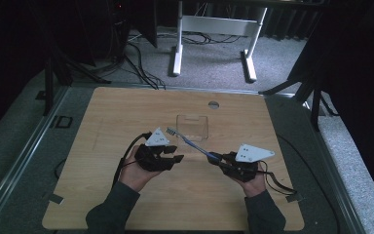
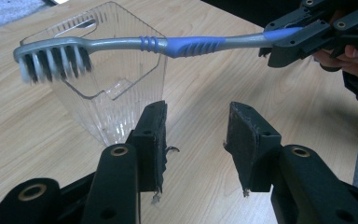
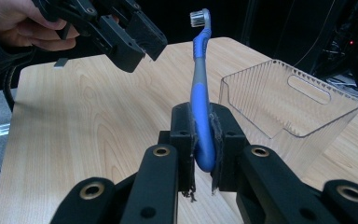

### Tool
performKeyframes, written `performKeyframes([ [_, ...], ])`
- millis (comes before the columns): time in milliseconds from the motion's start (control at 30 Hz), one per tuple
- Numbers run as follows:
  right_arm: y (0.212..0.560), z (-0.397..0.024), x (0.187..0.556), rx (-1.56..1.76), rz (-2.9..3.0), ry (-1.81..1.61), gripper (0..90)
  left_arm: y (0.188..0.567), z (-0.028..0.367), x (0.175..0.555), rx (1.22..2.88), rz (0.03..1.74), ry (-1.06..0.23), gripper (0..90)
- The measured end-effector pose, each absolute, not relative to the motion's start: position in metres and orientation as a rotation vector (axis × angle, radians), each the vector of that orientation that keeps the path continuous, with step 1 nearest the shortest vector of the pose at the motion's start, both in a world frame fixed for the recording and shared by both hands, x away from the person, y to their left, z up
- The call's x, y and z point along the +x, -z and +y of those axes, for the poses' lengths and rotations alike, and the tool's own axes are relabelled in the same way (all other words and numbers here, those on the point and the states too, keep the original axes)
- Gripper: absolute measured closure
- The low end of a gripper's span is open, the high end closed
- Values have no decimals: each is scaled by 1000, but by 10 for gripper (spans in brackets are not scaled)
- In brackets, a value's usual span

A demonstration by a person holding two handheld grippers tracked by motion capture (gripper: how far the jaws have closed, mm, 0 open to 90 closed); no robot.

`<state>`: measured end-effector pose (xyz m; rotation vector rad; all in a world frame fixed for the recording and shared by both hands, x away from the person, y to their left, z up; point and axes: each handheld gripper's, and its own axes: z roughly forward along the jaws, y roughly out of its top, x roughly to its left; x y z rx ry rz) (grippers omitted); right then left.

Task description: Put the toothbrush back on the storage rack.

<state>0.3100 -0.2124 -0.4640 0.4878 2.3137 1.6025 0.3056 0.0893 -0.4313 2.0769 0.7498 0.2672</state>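
Observation:
A blue and grey toothbrush (image 1: 190,142) is held above the wooden table (image 1: 126,112), its bristle head up toward the far left. My right gripper (image 1: 215,159) is shut on the blue end of its handle; in the right gripper view the pads (image 3: 182,135) squeeze the handle (image 3: 200,70) from both sides. My left gripper (image 1: 175,155) hovers just left of the brush, open, with nothing between its jaws (image 2: 196,135). A clear ribbed plastic container (image 1: 192,127) stands behind the brush, and it looks empty (image 2: 116,98).
A round cable hole (image 1: 214,104) sits near the table's far edge. Beyond the table stand a white desk frame (image 1: 177,48), loose cables on the carpet (image 1: 136,63) and dark stands at both sides. Bare wood lies left of and in front of the hands.

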Motion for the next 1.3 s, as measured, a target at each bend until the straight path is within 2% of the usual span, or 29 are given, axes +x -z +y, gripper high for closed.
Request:
performKeyframes([
  [1300, 458, -207, 300, 425, 2263, -1690, 811, 428, 80, 312, 1919, 794, -190, 523],
])
